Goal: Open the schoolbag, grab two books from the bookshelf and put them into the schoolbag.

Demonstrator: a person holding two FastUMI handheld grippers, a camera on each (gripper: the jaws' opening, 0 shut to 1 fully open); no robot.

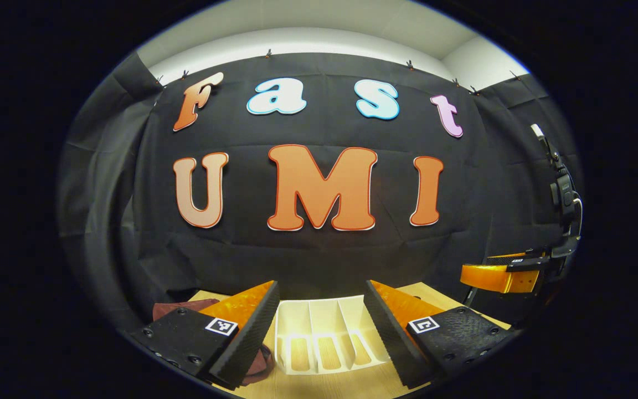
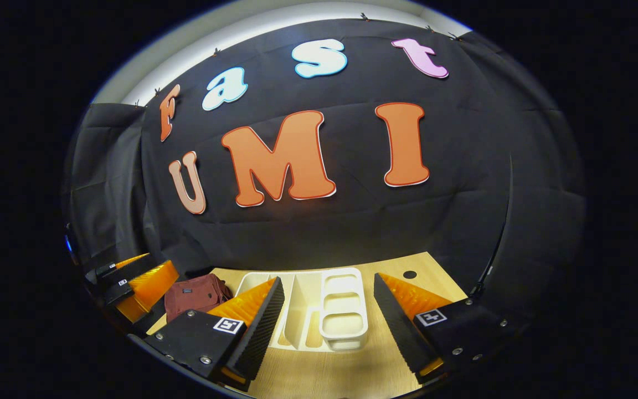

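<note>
Both grippers are held spread and empty above the wooden table (image 2: 352, 371). Ahead of the left gripper (image 1: 322, 327), between its fingers, the white bookshelf (image 1: 324, 332) is seen, slots running away from it; no books can be made out. The dark red schoolbag (image 2: 194, 296) lies just left of the left gripper, so that gripper is judged nearer for opening. From the right gripper (image 2: 327, 327), the bag lies forward and left.

My left gripper (image 1: 322, 327): two wedge fingers with ribbed inner faces, textured black mounts with round screws, one square black-and-white marker tag on each. My right gripper (image 2: 327, 327): same build, same screws, same square tags on both mounts.
</note>
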